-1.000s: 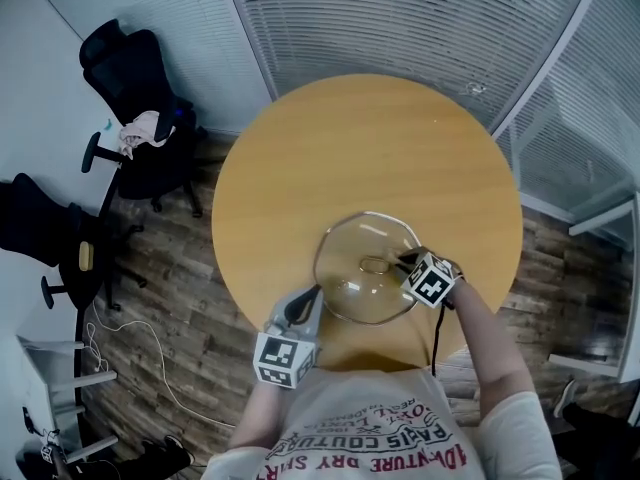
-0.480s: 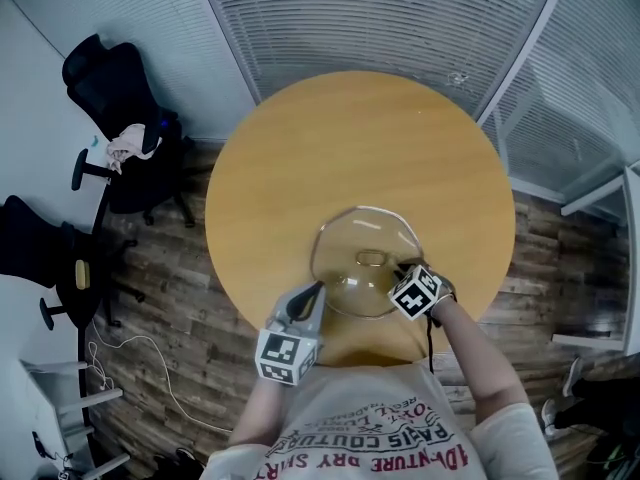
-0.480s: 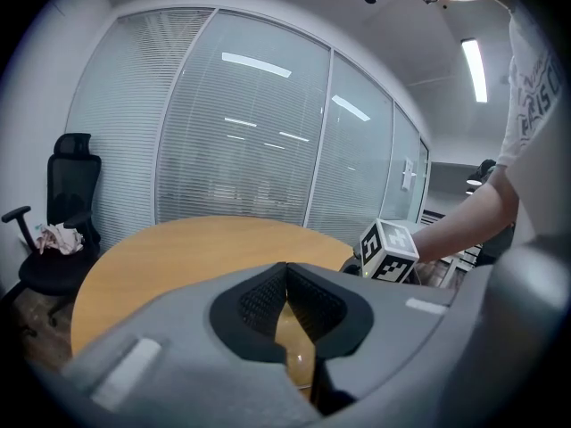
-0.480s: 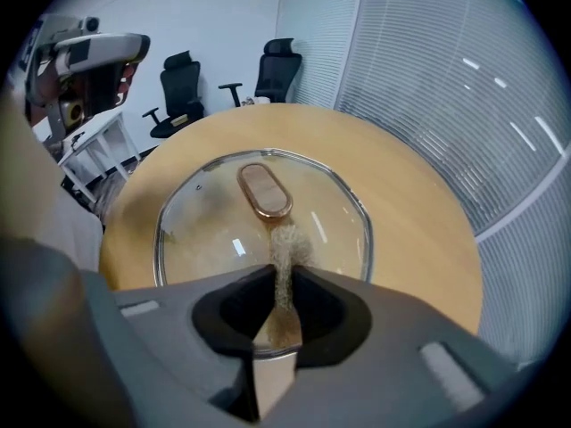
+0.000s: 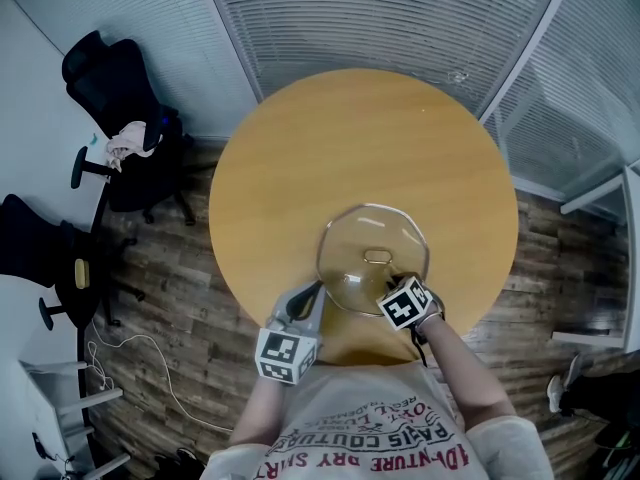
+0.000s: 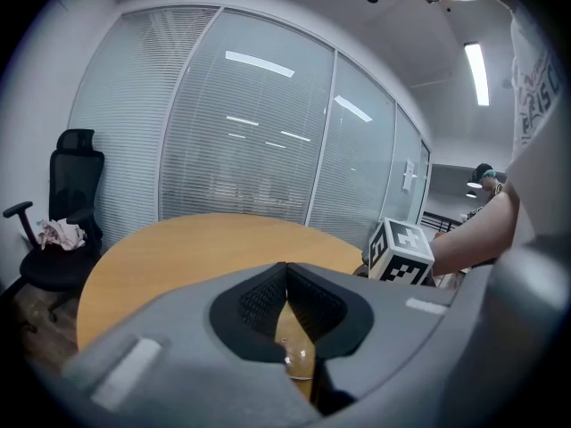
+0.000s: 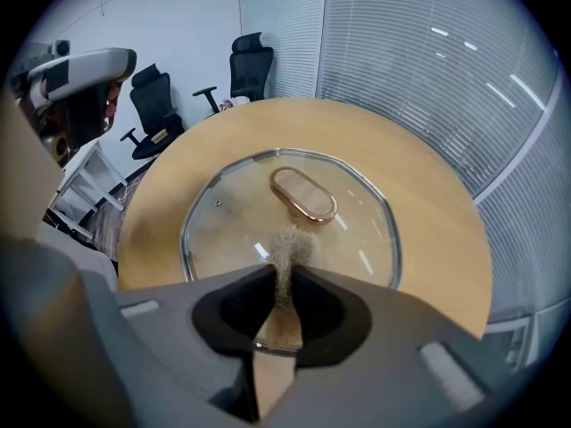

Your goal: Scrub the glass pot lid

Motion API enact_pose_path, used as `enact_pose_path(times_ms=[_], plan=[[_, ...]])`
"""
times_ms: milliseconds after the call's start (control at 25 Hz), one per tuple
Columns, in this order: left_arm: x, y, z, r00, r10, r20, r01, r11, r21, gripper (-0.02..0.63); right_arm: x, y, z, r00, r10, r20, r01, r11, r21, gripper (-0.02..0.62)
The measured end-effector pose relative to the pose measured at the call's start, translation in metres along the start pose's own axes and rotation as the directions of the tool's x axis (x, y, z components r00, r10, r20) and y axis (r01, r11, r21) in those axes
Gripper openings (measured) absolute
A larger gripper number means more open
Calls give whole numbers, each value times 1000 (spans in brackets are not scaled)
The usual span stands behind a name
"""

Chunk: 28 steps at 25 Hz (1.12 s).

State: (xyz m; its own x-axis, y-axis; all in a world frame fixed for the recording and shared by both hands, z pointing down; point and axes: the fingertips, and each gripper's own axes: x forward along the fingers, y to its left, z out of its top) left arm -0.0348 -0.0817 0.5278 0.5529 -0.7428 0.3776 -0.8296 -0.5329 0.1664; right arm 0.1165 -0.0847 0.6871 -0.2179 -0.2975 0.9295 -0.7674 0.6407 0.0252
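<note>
While the right tongs pinch a scrubber, shirt lettering shows upside-down.

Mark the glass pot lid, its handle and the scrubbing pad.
glass pot lid (image 7: 223,230), right gripper view, bare glass left of centre.
lid handle (image 7: 303,194), right gripper view, its flat top.
scrubbing pad (image 7: 290,243), right gripper view, its frayed upper tuft.

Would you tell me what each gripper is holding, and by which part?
The right gripper pinches a scrubber by its back end, tuft poking forward. The left gripper clamps the lid at its near rim.
</note>
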Motion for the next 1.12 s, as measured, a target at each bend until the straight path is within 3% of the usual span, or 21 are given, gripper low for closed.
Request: enact_pose_path(times_ms=[160, 360, 480, 600, 880, 1120], plan=[[-1, 8, 0, 1000, 8, 2, -8, 1000, -14, 8, 1, 14, 8, 1000, 29, -1, -29, 999, -20, 63], [6, 11, 0, 1000, 2, -9, -2, 1000, -7, 8, 3, 43, 23, 987, 160, 26, -158, 984, -86, 63], [11, 9, 2, 1000, -5, -12, 5, 1000, 3, 8, 0, 44, 23, 982, 187, 37, -183, 980, -79, 63], [16, 5, 5, 1000, -7, -12, 7, 1000, 18, 8, -6, 23, 15, 982, 184, 32, -183, 982, -44, 63], [33, -6, 12, 1000, -8, -17, 9, 999, 33, 8, -16, -71, -8, 996, 85, -28, -85, 996, 9, 63], [42, -9, 13, 1000, 13, -29, -12, 999, 30, 8, -6, -108, 45, 993, 84, 88, -72, 988, -135, 63]])
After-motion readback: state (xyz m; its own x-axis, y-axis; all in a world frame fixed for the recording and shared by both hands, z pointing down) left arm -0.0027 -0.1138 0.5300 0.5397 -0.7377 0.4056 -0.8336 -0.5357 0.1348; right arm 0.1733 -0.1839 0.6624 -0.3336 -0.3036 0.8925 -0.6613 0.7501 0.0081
